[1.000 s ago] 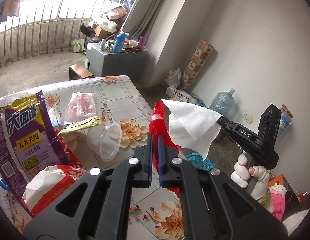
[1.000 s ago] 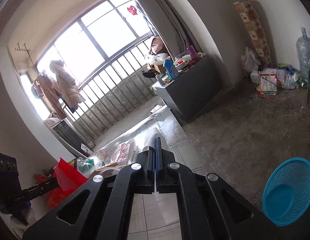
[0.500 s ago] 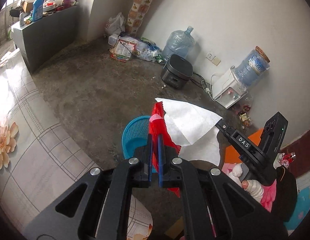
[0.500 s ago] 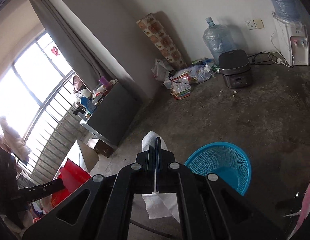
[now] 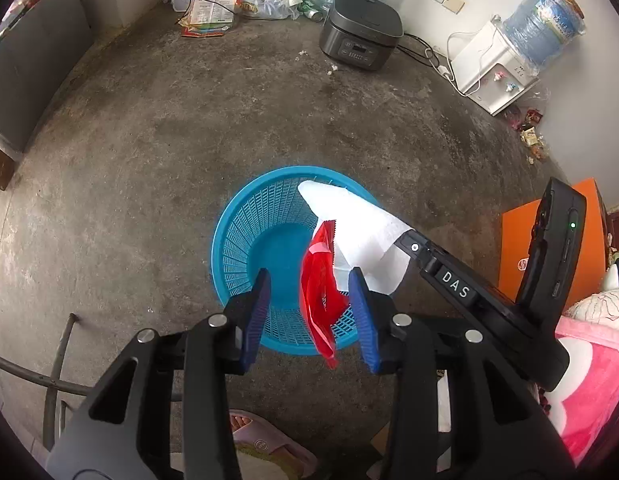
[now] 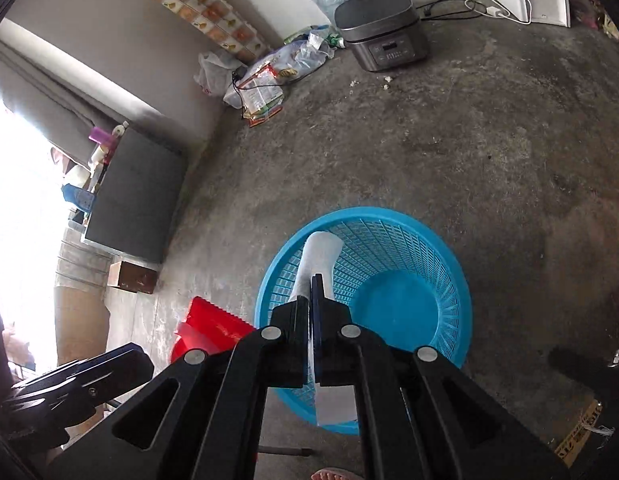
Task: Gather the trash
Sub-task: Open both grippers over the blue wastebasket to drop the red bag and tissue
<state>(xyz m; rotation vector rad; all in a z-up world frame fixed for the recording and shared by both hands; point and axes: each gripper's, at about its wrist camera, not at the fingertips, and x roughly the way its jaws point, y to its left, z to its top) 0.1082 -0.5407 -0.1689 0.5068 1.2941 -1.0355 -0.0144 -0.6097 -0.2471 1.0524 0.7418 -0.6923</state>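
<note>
A blue mesh basket (image 5: 249, 232) (image 6: 413, 272) stands on the concrete floor below both grippers. My left gripper (image 5: 309, 308) is open, and a red wrapper (image 5: 319, 280) hangs loose between its blue pads above the basket's near rim. The wrapper also shows in the right wrist view (image 6: 209, 324). My right gripper (image 6: 311, 300) is shut on a white tissue (image 6: 317, 256), held over the basket. The tissue (image 5: 361, 232) and the right gripper (image 5: 405, 240) show in the left wrist view, just right of the wrapper.
A grey rice cooker (image 5: 361, 36) and a water dispenser (image 5: 497, 68) stand by the far wall, with bags and packets (image 5: 213, 0) beside them. A dark cabinet (image 6: 137, 200) is at the left. An orange box (image 5: 521, 248) and pink cloth (image 5: 589, 380) lie at the right.
Both grippers swung from the table down over the basket. The left gripper, shut on the red wrapper before, has opened and the wrapper hangs free. The right still pinches the tissue.
</note>
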